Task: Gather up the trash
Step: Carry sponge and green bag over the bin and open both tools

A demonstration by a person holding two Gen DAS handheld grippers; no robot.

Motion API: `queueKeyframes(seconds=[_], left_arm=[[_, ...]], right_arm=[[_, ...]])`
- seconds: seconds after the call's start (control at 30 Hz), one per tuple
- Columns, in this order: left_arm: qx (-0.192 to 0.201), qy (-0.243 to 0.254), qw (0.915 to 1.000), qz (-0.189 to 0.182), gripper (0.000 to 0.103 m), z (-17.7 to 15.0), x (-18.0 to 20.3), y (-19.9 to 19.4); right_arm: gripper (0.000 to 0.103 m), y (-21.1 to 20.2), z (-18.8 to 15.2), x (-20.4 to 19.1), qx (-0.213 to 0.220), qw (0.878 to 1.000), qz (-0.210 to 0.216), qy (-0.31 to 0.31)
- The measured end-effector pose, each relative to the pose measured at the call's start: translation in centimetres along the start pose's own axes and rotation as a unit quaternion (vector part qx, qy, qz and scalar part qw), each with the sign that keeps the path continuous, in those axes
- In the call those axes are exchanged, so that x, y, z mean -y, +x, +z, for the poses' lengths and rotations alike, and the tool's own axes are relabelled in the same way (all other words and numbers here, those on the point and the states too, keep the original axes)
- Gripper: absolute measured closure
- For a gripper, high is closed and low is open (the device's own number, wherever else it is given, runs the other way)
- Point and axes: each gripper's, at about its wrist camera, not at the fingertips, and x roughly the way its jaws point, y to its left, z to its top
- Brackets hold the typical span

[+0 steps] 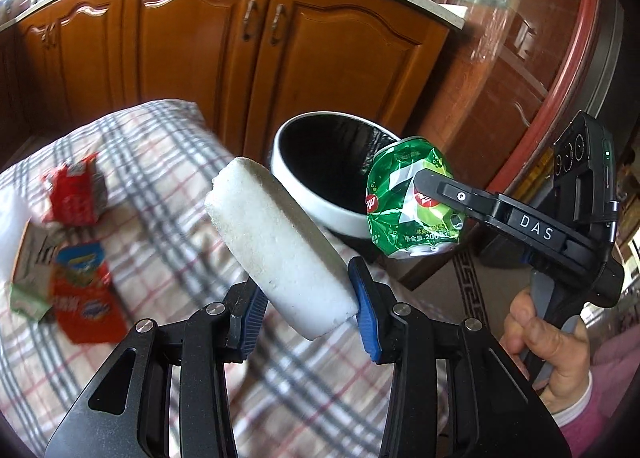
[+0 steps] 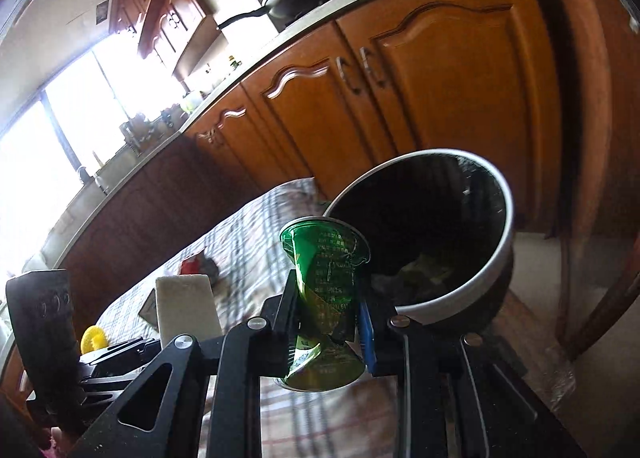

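Note:
My left gripper [image 1: 308,302] is shut on a white foam block [image 1: 276,246] and holds it above the plaid cloth; the block also shows in the right wrist view [image 2: 186,306]. My right gripper [image 2: 330,298] is shut on a crushed green can [image 2: 326,286], also seen in the left wrist view [image 1: 408,205], right beside the rim of the white trash bin [image 1: 316,205]. The bin has a black liner and some trash at its bottom [image 2: 496,258]. A red wrapper [image 1: 74,197] and an orange-blue packet [image 1: 86,294] lie on the cloth at left.
The plaid-covered table [image 1: 160,185] stands before wooden kitchen cabinets [image 1: 192,57]. A wooden door [image 1: 520,57] is behind the bin. A yellow item [image 2: 94,338] lies on the cloth. A patterned rug [image 1: 468,282] covers the floor.

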Motion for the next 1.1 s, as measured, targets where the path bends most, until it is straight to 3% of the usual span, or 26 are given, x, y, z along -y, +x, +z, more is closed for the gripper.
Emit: queueKeyframes(seconds=[0.13,0.63,1.1], left_arm=[[-0.01,0.006,0.9998,-0.015,0.065,1.5,0.7,1.6],[-0.028,0.048,0.9983,-0.017,0.065,6.7,3.1,6.8],[-0.065,0.054,0.9964,-0.013,0.064,8.1,3.8,10.9]], right_arm=[[0.078,0.1,0.9,1.3,0.006,1.0,-0.01,0.005],[0.078,1.1,3.7,4.9,0.017,0.999,-0.046,0.008],[0.077,3.3,5.5,6.7,0.004,0.998,-0.061,0.007]])
